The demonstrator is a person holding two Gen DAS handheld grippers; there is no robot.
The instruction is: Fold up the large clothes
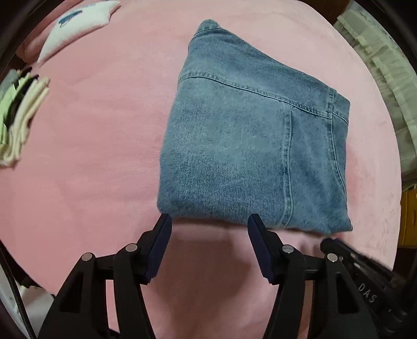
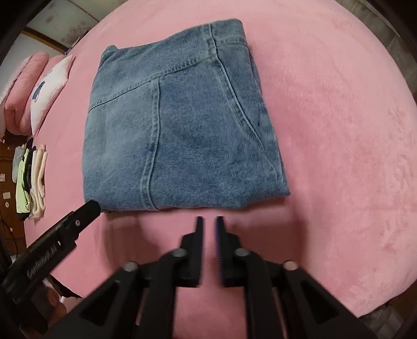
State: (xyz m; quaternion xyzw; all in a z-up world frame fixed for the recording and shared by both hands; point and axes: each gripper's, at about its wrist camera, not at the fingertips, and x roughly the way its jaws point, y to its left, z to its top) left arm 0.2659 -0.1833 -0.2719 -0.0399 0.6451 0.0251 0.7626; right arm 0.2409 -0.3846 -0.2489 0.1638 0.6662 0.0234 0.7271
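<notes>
Facing folded jeans [image 2: 179,120], wall [image 2: 60,20] right-wrist only

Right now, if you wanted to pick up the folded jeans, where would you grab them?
Probably the jeans' near folded edge, coming from the grippers' side. That edge lies straight and thick just ahead of the left gripper and right gripper, so both could pinch all layers together.

Pink plush bed cover [image 2: 338,130] filled the view; pink pillows [image 2: 18,86] lay at its far-left edge, dark wooden furniture [image 2: 10,182] stood beside it.
</notes>
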